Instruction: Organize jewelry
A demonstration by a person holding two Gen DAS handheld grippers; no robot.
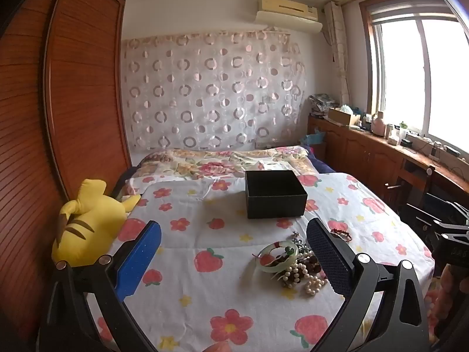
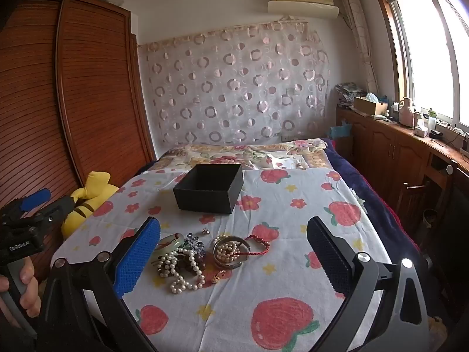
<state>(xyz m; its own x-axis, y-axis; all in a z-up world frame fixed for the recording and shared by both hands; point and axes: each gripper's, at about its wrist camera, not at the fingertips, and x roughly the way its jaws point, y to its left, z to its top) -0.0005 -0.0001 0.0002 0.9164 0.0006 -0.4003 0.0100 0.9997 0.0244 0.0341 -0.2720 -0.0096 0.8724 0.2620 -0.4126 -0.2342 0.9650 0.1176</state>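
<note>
A pile of jewelry lies on the strawberry-print bedspread: a green jade bangle [image 1: 277, 256], a white pearl necklace [image 2: 183, 275], metal bangles [image 2: 231, 253], a red cord bracelet [image 2: 259, 245] and a dark bead bracelet [image 1: 341, 234]. An open black box [image 1: 275, 193] stands behind the pile; it also shows in the right wrist view [image 2: 209, 187]. My left gripper [image 1: 234, 261] is open and empty, just left of the pile. My right gripper [image 2: 233, 259] is open and empty, with the pile between its fingers.
A yellow plush toy [image 1: 88, 223] lies at the bed's left edge by the wooden wardrobe [image 1: 44, 117]. A wooden counter [image 2: 410, 146] with clutter runs along the window on the right. A flowered quilt [image 1: 222, 161] covers the bed's far end.
</note>
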